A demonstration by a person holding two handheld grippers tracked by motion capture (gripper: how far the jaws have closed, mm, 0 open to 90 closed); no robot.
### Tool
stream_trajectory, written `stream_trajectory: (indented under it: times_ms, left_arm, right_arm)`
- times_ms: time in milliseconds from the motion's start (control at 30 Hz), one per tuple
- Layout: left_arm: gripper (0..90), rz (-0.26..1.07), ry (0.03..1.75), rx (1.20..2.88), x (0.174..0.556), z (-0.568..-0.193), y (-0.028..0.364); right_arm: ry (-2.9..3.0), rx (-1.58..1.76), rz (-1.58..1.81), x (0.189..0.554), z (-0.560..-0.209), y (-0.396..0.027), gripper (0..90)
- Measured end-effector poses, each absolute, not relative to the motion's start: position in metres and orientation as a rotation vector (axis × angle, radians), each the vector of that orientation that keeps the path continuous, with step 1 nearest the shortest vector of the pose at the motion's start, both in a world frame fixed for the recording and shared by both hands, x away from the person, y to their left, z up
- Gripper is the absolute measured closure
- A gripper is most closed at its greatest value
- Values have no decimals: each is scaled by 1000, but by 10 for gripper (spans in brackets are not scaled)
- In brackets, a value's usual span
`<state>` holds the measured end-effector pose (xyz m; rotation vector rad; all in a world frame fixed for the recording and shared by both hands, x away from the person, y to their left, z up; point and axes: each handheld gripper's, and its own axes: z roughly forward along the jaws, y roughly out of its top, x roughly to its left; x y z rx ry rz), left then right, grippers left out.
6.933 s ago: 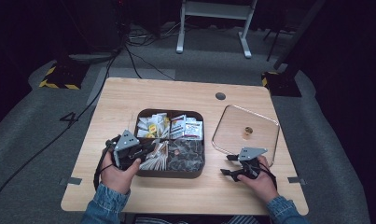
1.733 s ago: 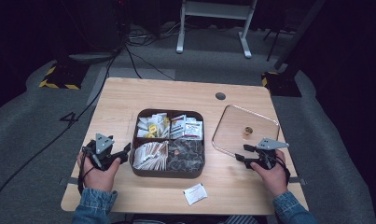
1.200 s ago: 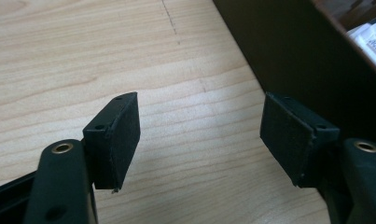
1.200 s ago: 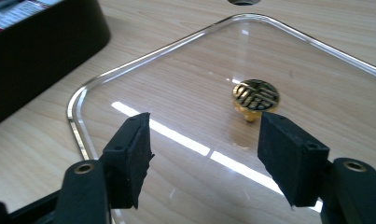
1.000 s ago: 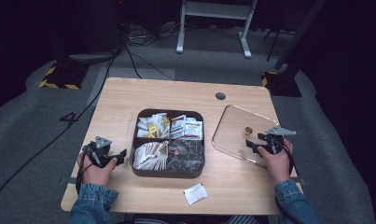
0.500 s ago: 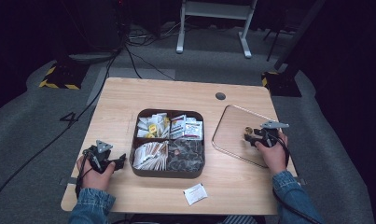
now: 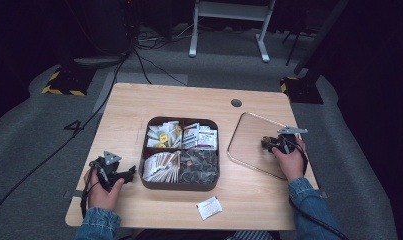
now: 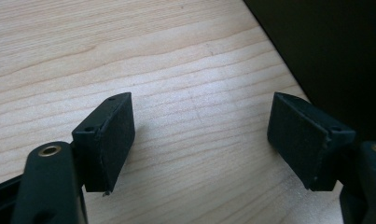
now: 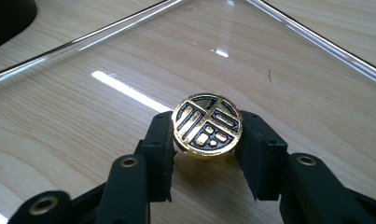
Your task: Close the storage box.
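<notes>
My right gripper [image 9: 207, 154] pinches a round gold knob [image 9: 207, 127], one pad on each side; the knob sits at the middle of a clear lid [image 7: 254, 145] lying flat on the table [image 7: 189, 102], right of the tray [image 7: 180, 181]. The knob's face bears raised gold strokes on black, like a stylised character, which I cannot read. From above, my right hand [image 7: 290, 161] hides most of the knob, and the lid's near edge is cut off behind it. My left gripper [image 8: 199, 135] rests at the table's left front, its jaws spread wide over bare wood with nothing between them; in its own view a dark mass at upper right is the tray wall [image 8: 325, 51], too close to make out. The tray has four compartments holding packets [image 7: 198, 136], pale sachets [image 7: 160, 165] and dark items; their printing is too small to read. A white packet [image 7: 209, 207] lies apart near the front edge, its label illegible.
</notes>
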<state>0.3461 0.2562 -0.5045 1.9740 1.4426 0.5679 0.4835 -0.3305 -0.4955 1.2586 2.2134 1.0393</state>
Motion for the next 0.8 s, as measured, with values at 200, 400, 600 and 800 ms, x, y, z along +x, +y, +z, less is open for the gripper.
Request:
stream_trajectory:
  times_ms: [200, 400, 600, 800]
  left_arm:
    - [234, 564, 1440, 1975, 346, -505, 256]
    - [230, 559, 1436, 1977, 346, -505, 256]
    - [229, 557, 1433, 1979, 347, -505, 256]
    - [228, 555, 1434, 1975, 347, -505, 256]
  right_arm:
    - [2214, 1259, 1070, 479, -488, -334, 589]
    - [2187, 1265, 1132, 471, -470, -339, 590]
    - [2157, 1261, 1208, 459, -449, -341, 590]
    - [2123, 1256, 1265, 445, -431, -344, 590]
